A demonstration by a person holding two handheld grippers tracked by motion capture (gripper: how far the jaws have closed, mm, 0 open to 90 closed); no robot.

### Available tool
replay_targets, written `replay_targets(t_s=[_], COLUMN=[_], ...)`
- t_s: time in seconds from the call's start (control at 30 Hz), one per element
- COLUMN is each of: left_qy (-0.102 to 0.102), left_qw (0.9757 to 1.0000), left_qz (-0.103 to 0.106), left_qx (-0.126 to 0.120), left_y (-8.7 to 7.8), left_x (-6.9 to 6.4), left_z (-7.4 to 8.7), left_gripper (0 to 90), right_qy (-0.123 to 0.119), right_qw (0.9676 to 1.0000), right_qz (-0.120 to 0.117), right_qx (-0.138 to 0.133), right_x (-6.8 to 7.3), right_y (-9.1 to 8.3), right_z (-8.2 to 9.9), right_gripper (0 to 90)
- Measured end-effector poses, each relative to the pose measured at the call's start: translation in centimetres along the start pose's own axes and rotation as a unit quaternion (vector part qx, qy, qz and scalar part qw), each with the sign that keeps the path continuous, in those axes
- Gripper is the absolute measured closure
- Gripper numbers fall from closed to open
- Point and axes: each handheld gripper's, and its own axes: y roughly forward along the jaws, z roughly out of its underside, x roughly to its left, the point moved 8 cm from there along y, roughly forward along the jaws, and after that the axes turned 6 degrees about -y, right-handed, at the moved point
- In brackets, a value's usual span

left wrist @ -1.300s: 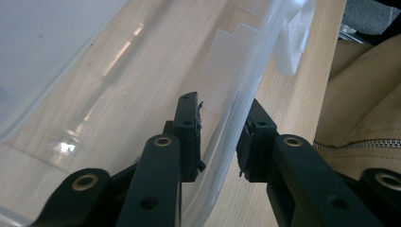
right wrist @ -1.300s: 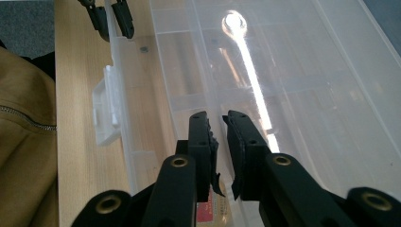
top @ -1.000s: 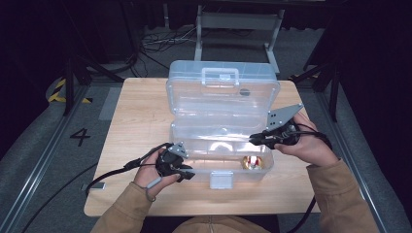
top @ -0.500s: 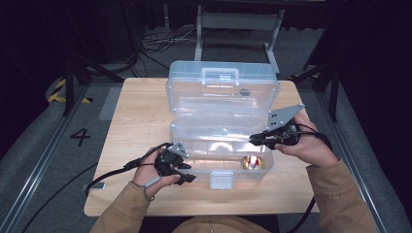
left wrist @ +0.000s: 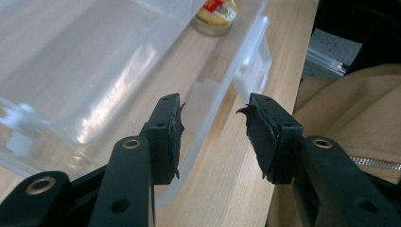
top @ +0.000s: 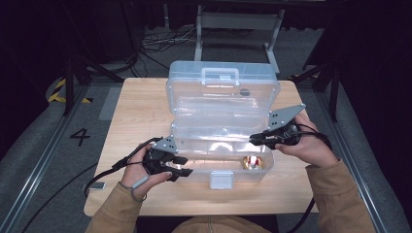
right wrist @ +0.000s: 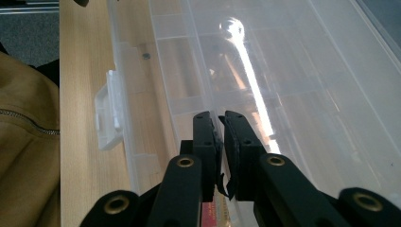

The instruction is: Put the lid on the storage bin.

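A clear plastic toolbox (top: 218, 145) stands on the wooden table (top: 136, 111) with its lid (top: 223, 80) raised. A small gold-topped jar (top: 251, 162) lies in its front right corner, also in the left gripper view as the jar (left wrist: 215, 12). My left gripper (top: 187, 166) hovers at the box's front left wall; its jaws have just been opening and stand open (left wrist: 213, 106) with nothing pressed between them. My right gripper (top: 252, 139) reaches in from the right over the box's clear inner tray (right wrist: 246, 71), shut (right wrist: 221, 116). Whether it pinches a thin clear edge I cannot tell.
The box's white front latch (top: 221, 179) hangs toward the person, who wears a tan jacket (top: 340, 204). Cables trail from both grippers off the table's front. A metal stand (top: 238, 24) and floor cables lie beyond the far edge.
The left gripper's jaws have spread apart and the hand has lifted a little at the box's front left. The right gripper and the box have stayed put.
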Motion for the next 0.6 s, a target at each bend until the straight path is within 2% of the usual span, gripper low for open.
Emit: replay_targets(t_s=[0.13,0.3,0.47,0.6], left_qy=[-0.002,-0.004,0.009,0.007], left_qw=[0.9999,0.9993,0.9982,0.9970], left_qz=[-0.004,0.003,0.004,0.002], left_qx=[-0.014,-0.037,-0.058,-0.077], left_y=[-0.8,-1.8,-2.7,-3.3], left_x=[0.0,0.0,-0.2,-0.3], left_z=[-0.6,-1.4,-2.1,-2.8], left_gripper=[56.7,58.2,58.9,61.2], right_qy=[0.000,0.001,0.003,0.002], right_qw=[1.0000,1.0000,1.0000,1.0000], right_qz=[0.001,0.002,0.004,0.003], right_qx=[0.000,0.001,0.000,-0.001], right_x=[0.0,0.1,0.1,0.2], right_y=[0.0,0.0,0.0,0.0], right_z=[0.1,0.1,0.1,0.1], right_gripper=[83.9,83.8,83.7,83.7])
